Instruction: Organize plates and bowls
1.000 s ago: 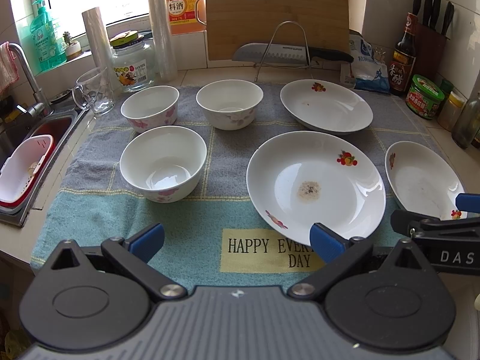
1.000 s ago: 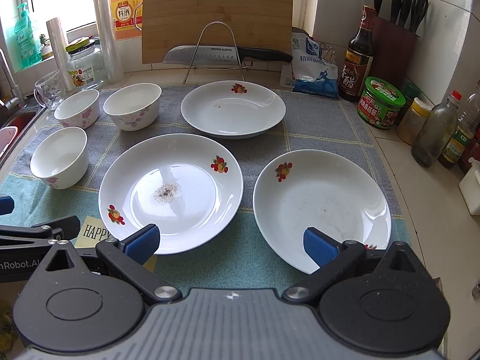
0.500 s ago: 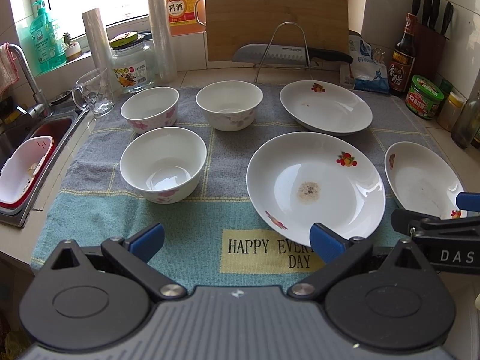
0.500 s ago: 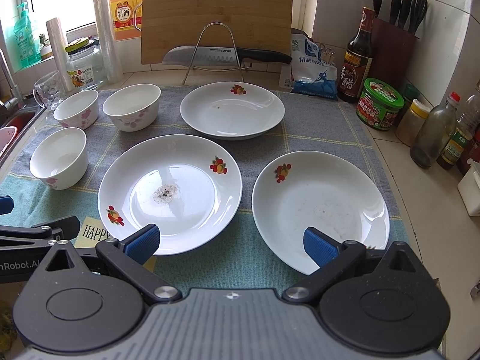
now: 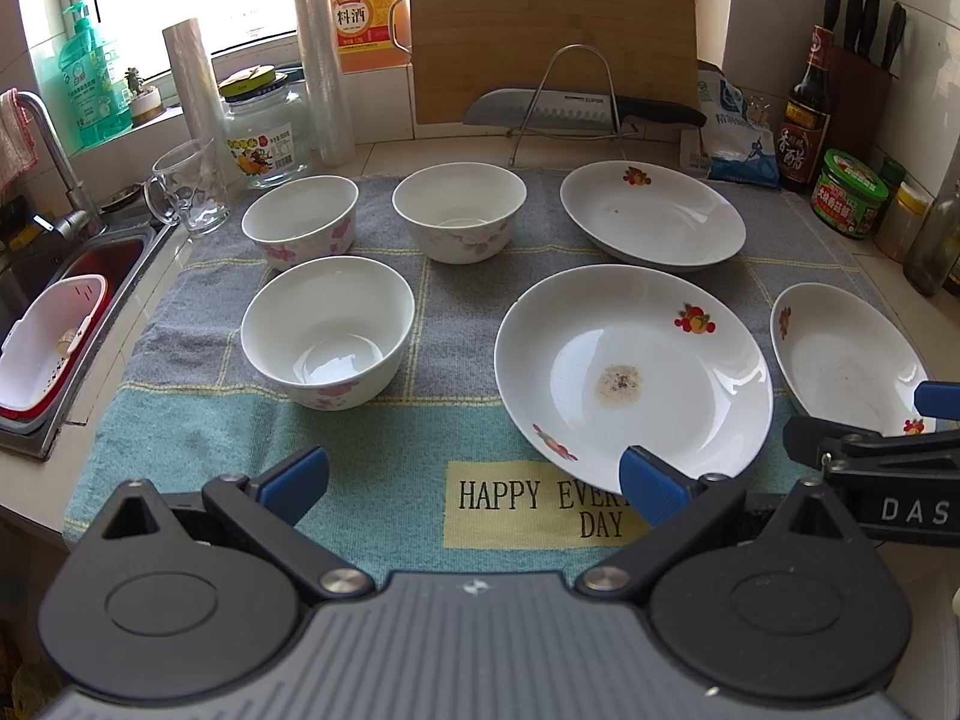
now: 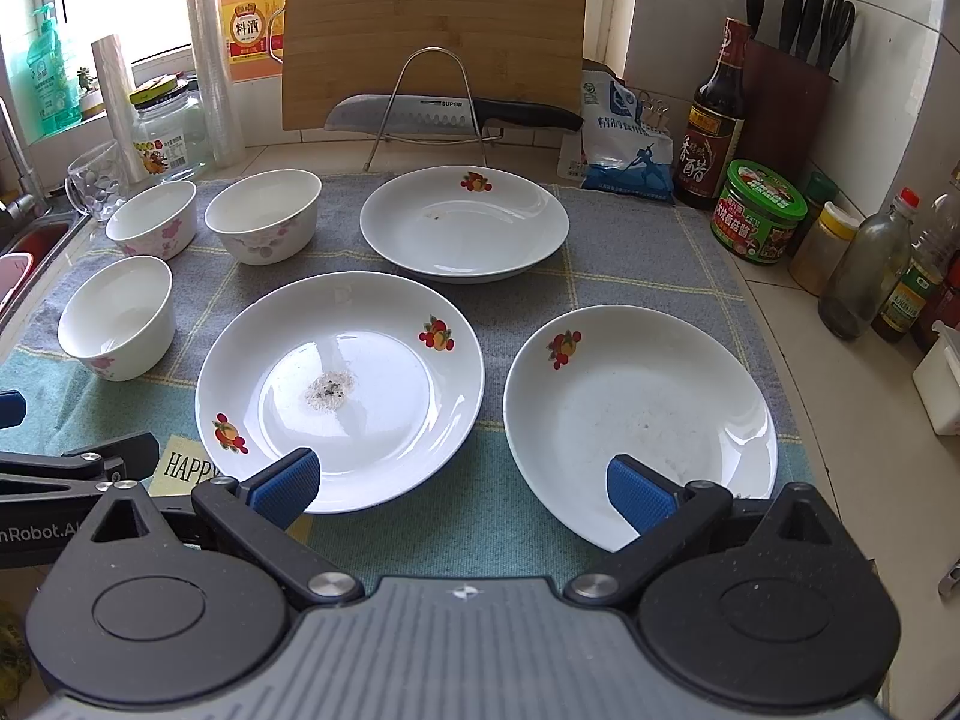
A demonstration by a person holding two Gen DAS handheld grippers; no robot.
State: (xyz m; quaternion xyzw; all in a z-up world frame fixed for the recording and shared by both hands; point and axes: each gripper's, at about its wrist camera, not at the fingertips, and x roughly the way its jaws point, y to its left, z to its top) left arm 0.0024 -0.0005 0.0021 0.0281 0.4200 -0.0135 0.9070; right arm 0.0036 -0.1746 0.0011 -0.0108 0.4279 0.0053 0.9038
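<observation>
Three white bowls and three white plates lie on a towel. In the left wrist view the near bowl [image 5: 327, 330] sits left, two bowls [image 5: 300, 219] [image 5: 459, 210] behind it. The stained middle plate [image 5: 630, 372], far plate [image 5: 654, 213] and right plate [image 5: 840, 354] lie to the right. My left gripper [image 5: 474, 480] is open and empty over the towel's near edge. My right gripper [image 6: 459, 483] is open and empty, between the middle plate [image 6: 339, 384] and right plate [image 6: 639, 414].
A sink [image 5: 54, 276] with a white basket lies left. A glass mug [image 5: 192, 189], jar, knife on a wire rack [image 5: 576, 111] and cutting board stand behind. Sauce bottles and jars [image 6: 756, 210] line the right side.
Both grippers have drifted very slightly; the dishes have not moved.
</observation>
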